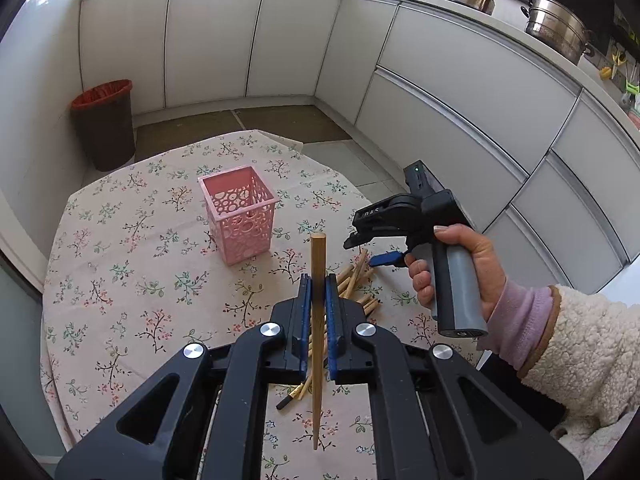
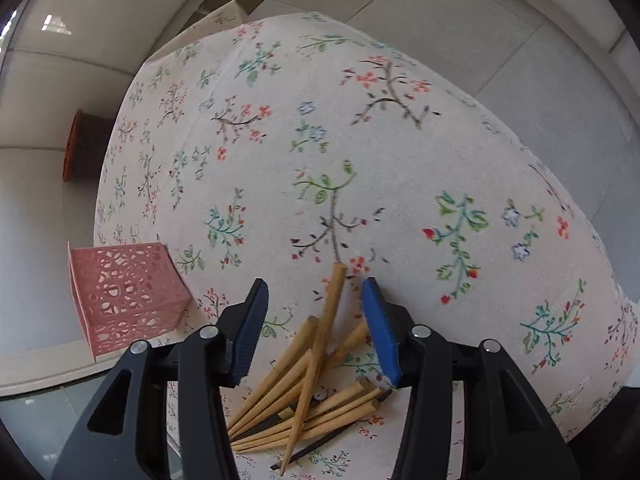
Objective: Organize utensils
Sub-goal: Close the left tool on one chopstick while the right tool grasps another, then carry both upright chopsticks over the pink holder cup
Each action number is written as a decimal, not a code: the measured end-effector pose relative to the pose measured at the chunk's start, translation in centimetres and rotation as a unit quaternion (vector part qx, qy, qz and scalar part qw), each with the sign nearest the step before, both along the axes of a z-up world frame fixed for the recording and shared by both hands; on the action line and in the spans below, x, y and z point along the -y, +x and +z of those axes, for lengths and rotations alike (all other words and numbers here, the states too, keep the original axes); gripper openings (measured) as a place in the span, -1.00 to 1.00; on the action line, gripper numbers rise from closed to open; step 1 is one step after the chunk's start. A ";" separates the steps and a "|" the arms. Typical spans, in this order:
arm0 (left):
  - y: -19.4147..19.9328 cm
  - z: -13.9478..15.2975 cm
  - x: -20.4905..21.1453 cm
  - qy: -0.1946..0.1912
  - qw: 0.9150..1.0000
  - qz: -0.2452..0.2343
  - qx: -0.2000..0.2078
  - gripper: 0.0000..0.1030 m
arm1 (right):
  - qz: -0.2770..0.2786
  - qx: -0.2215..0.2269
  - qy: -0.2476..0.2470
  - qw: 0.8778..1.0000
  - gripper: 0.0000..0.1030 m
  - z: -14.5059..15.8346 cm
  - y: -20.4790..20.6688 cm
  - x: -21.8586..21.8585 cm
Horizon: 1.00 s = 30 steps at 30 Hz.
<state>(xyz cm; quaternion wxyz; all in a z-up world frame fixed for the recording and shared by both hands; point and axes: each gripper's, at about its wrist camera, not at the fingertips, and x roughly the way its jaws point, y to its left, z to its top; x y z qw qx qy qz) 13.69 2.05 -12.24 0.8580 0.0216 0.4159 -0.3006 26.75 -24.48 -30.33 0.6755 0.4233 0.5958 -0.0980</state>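
Note:
My left gripper (image 1: 319,280) is shut on a single wooden chopstick (image 1: 319,256), which stands nearly upright between the blue pads, above the floral tablecloth (image 1: 120,280). An empty pink perforated basket (image 1: 240,216) stands on the cloth ahead and to the left. A pile of wooden chopsticks (image 1: 354,278) lies to the right. A hand holds my right gripper (image 1: 360,252) just over that pile. In the right wrist view my right gripper (image 2: 315,284) is open, and the chopstick pile (image 2: 308,380) lies between its jaws with the pads clear of the sticks. The pink basket (image 2: 124,300) is at the left.
A dark bin with a red liner (image 1: 104,124) stands on the floor beyond the table's far left edge. White cabinets run around the room, with steel pots (image 1: 556,28) on the counter at right. A few dark chopsticks (image 2: 312,446) lie under the pile.

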 end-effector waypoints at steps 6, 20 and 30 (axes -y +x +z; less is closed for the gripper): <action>0.2 0.0 -0.2 0.001 1.000 0.014 -0.002 -0.88 | -0.007 -0.007 -0.004 1.000 -0.83 -0.7 0.3 -1.0; -1.8 4.4 -0.4 -0.018 0.997 0.060 0.047 -0.88 | 0.085 0.210 -0.077 0.971 -0.85 15.0 -9.0 -3.1; -2.1 9.9 0.2 -0.018 0.991 0.089 0.097 -0.88 | 0.108 0.310 -0.115 0.938 -0.85 26.0 -10.7 -1.0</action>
